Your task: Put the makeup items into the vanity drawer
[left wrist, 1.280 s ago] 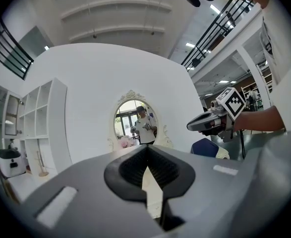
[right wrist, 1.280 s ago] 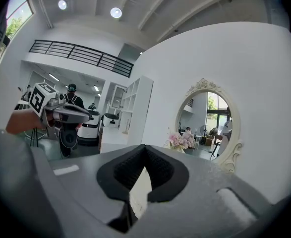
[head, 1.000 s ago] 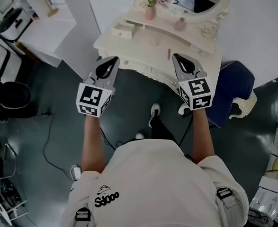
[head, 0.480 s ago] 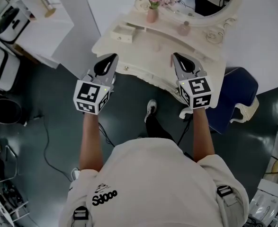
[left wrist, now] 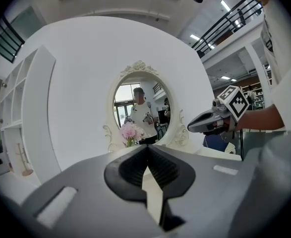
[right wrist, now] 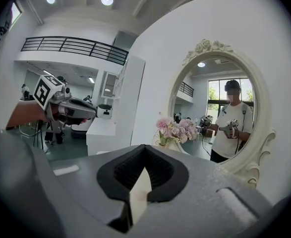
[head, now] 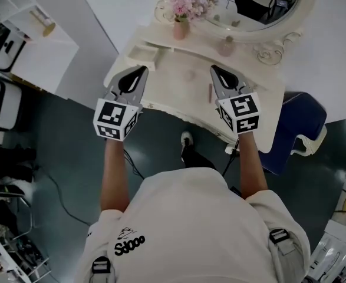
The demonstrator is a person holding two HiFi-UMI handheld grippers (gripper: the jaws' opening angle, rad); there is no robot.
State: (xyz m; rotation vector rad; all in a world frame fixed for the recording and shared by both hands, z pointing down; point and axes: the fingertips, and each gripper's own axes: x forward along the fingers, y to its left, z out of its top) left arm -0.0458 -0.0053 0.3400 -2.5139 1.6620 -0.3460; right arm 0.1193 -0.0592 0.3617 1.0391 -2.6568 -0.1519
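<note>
Both shut, empty: left gripper (head: 141,71) over the cream vanity top's (head: 178,78) front-left edge, right gripper (head: 214,71) just beside the slim pink makeup stick (head: 210,92) near the front edge. Best to open the right jaws first and grip the stick mid-length. Small cream drawer box (head: 142,53) at the back-left corner.

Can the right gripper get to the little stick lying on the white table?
Probably yes. The stick lies bare on the table just beside the right gripper, nothing between them, but its fingers are shut and must open first.
</note>
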